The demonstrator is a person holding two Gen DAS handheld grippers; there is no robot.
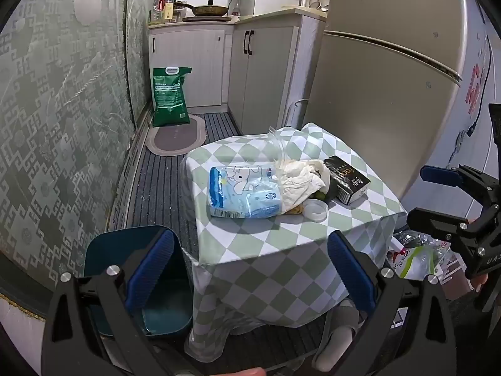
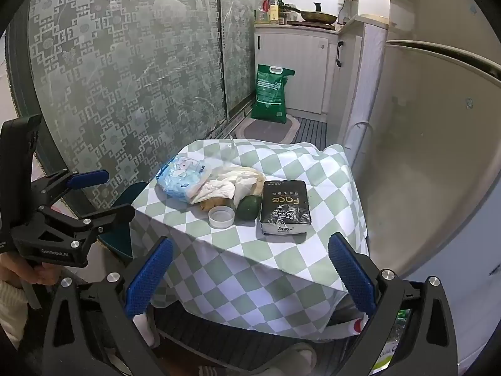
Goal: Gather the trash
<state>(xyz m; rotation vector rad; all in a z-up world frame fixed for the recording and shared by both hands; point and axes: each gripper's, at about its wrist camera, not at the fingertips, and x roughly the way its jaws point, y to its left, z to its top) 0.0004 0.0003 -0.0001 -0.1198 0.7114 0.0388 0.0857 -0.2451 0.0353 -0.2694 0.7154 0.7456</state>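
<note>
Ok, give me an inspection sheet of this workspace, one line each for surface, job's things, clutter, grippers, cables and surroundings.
Surface: small table under a green and white checked cloth.
Job's things: blue tissue pack, crumpled white paper, round white lid, green fruit, black box, all bunched together on the cloth.
Bin: dark teal bin on the floor beside the table.
Clutter: plastic bags and packaging on the floor on the table's other side.
Grippers: left gripper and right gripper open, nothing between the fingers.
Cables: black cord hanging on the wall by the fridge.
Surroundings: green sack, white cabinets, pan.
</note>
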